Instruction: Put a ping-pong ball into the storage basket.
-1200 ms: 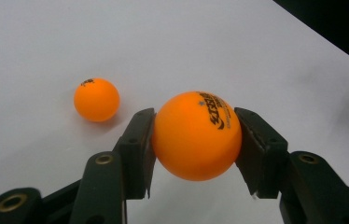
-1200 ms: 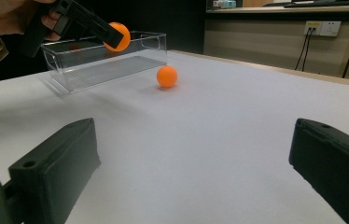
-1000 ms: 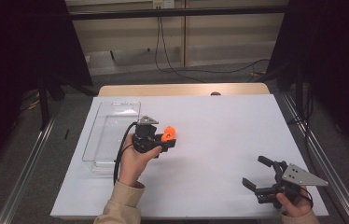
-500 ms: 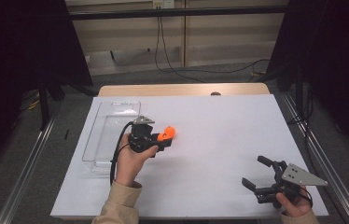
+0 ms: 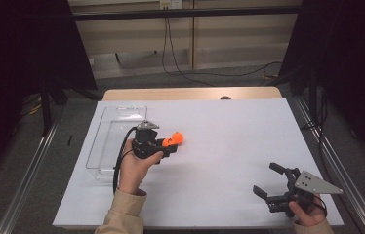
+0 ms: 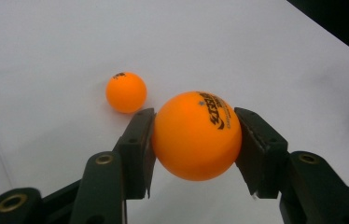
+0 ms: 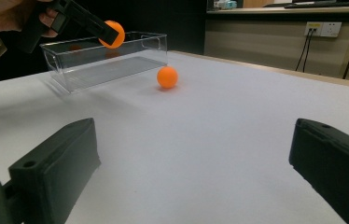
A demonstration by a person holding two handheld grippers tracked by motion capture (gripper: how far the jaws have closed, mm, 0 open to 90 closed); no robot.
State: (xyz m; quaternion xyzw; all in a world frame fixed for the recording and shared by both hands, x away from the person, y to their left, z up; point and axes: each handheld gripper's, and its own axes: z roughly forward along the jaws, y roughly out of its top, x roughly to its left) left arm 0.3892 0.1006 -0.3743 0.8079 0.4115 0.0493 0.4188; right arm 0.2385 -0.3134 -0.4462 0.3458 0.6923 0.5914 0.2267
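Orange ball (image 6: 196, 135) — pinched between the left claw (image 6: 193, 140) — held above the table (image 6: 256, 51).

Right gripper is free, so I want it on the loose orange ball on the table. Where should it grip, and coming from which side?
Grip the loose ball across its middle, coming straight down. It sits alone on the white table, clear of the clear bin, so the open right gripper can straddle it. Being round, it may roll if nudged sideways.
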